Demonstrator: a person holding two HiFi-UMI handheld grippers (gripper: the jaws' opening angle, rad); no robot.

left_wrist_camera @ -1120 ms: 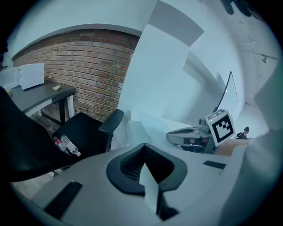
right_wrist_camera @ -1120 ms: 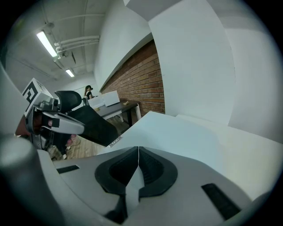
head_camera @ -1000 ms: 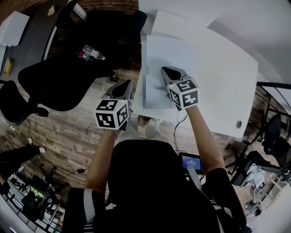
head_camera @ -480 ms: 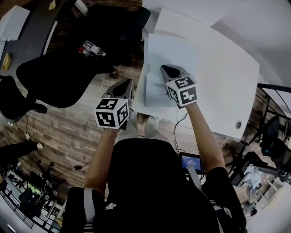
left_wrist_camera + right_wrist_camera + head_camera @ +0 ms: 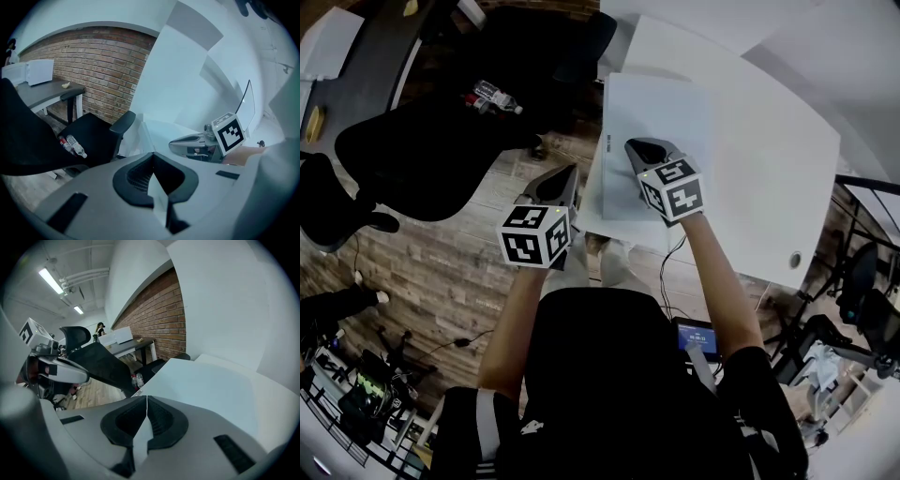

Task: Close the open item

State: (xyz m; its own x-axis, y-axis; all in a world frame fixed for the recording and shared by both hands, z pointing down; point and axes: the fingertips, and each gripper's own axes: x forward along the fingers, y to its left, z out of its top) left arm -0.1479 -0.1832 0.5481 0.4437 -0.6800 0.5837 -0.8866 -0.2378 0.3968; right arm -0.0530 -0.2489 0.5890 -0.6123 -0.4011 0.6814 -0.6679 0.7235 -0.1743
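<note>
Okay, my right hand-held gripper (image 5: 639, 148) is over the pale grey, flat rectangular laptop (image 5: 670, 108). Its jaws are pressed together with nothing between them, and the tip is above the slab's near-left part. The laptop lies along the left edge of the white table (image 5: 769, 178). From the head view it reads as lying flat; I can't make out a raised lid, nor whether the tip is touching it. My left hand-held gripper (image 5: 560, 180) hangs off the table's left edge above the wood-plank floor (image 5: 441, 253), also pressed together and empty. If any gap is left at the lid, I'd press down with the closed right tip near the laptop's front edge. I'd keep that push straight and gentle so the slab doesn't skate toward the table's edge. I'd also bring the left one in to steady that side, since the laptop sits close to the drop.
</note>
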